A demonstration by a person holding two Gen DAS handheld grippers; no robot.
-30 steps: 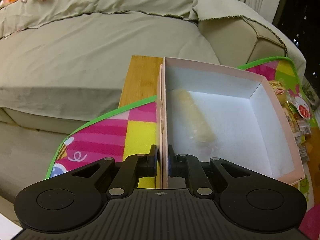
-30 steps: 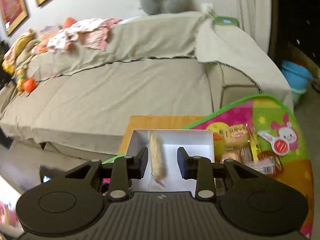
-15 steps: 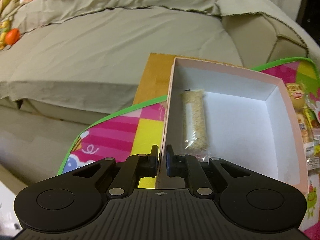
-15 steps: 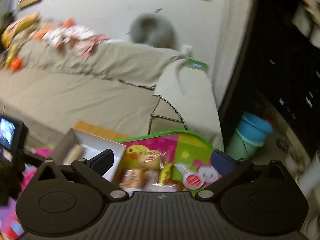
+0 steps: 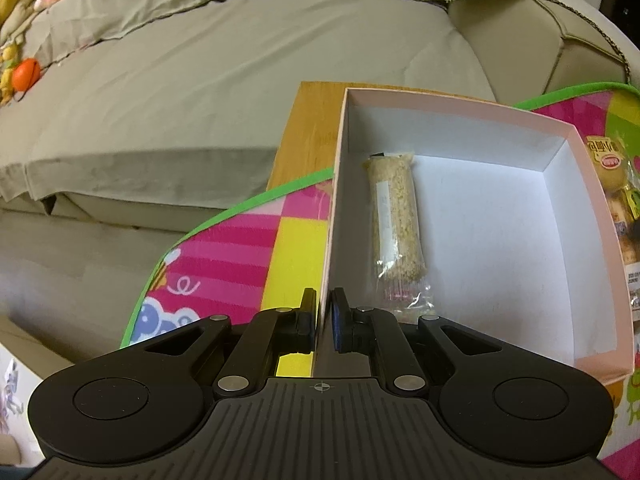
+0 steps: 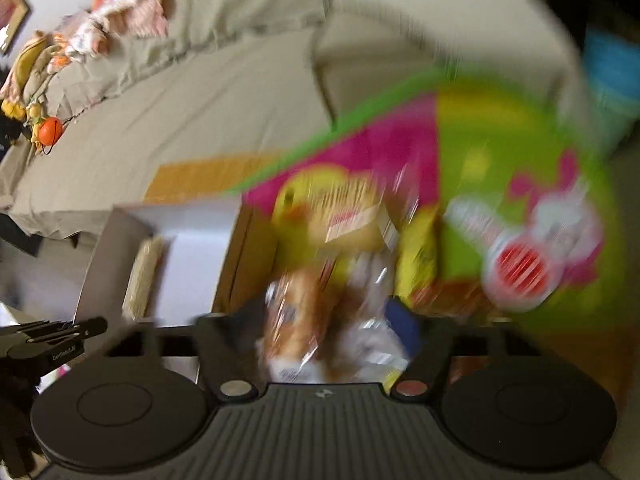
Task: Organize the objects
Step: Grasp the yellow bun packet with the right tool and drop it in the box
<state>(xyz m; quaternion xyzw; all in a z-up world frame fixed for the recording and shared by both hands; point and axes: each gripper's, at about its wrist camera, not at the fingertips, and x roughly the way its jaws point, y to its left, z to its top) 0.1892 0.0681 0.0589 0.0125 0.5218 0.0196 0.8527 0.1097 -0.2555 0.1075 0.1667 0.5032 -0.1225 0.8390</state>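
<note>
A pink box with a white inside (image 5: 560,184) sits on a bright play mat. My left gripper (image 5: 323,316) is shut on the box's left wall near the front corner. A long pale snack bar in clear wrap (image 5: 394,216) lies inside along that wall. In the blurred right wrist view the box (image 6: 192,248) is at the left with the bar (image 6: 142,276) in it. My right gripper (image 6: 332,320) is open, its fingers on either side of a wrapped bread snack (image 6: 296,320) in a pile of packets.
The colourful mat (image 5: 224,256) covers a wooden table (image 5: 312,128) in front of a beige sofa (image 5: 200,72). More snack packets (image 5: 612,176) lie right of the box. A round red-and-white packet (image 6: 516,268) lies on the mat. A blue bin (image 6: 612,68) stands far right.
My right gripper opened wide, swung right away from the box and came down over the snack pile. My left gripper kept its hold on the box wall.
</note>
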